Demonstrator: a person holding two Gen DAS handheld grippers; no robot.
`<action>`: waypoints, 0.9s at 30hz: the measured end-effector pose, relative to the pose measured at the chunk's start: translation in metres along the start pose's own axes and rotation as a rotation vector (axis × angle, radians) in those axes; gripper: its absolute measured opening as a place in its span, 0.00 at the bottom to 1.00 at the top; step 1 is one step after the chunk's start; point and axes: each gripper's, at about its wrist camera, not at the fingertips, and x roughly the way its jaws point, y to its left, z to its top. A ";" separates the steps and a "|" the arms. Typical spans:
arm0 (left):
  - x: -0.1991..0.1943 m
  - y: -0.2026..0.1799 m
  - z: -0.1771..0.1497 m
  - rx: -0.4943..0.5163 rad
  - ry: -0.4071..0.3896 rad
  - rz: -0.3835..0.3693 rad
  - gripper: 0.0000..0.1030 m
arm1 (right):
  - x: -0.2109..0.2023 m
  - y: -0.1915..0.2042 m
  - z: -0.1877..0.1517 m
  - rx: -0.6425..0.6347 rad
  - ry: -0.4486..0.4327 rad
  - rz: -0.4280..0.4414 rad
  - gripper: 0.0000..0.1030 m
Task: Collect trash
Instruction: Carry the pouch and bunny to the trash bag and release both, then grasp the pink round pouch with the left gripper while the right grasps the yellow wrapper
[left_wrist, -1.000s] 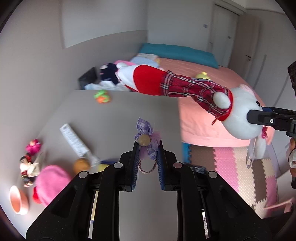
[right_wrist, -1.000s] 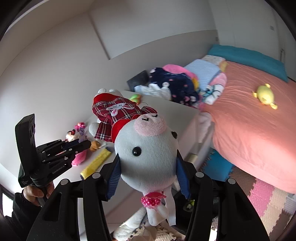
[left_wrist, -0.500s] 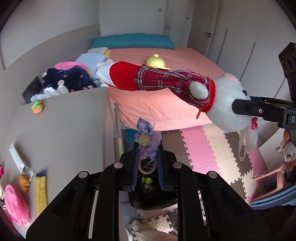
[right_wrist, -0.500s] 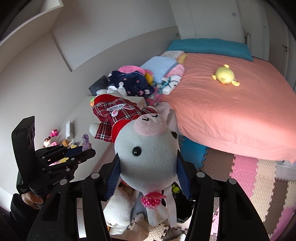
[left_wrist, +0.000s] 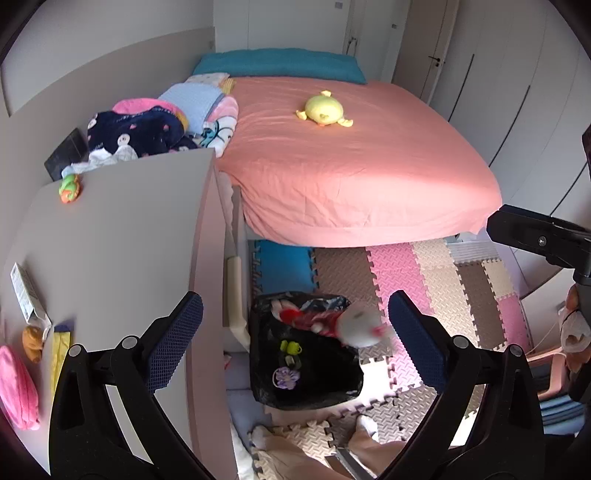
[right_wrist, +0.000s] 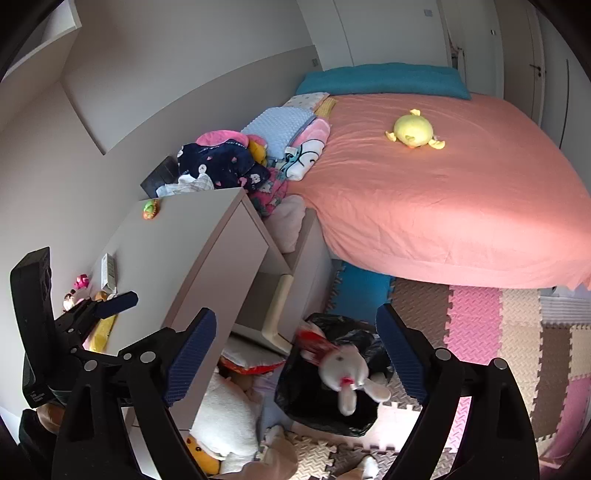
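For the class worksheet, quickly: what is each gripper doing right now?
Left gripper: open, holding nothing, above the black trash bag.
Right gripper: open, empty; the plush bunny lies in the bag.

Glossy black plastic bag (left_wrist: 306, 373), plush rabbit (right_wrist: 345, 373)

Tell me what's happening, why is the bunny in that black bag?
Someone is tidying up with two grabber tools. Both are wide open and empty: the left gripper and the right gripper hang above the black trash bag on the foam floor mat. The white plush bunny in red plaid lies on the bag's mouth, half in. A small purple flower sits inside too. More toys wait on the desk.
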 end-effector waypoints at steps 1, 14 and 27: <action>0.000 0.002 0.000 -0.003 0.004 0.007 0.94 | 0.002 -0.001 0.001 0.004 0.005 0.008 0.86; -0.017 0.021 -0.015 -0.051 -0.004 0.019 0.94 | 0.020 0.018 0.004 -0.014 0.054 0.060 0.86; -0.046 0.091 -0.044 -0.218 -0.007 0.118 0.94 | 0.052 0.086 -0.001 -0.135 0.146 0.142 0.86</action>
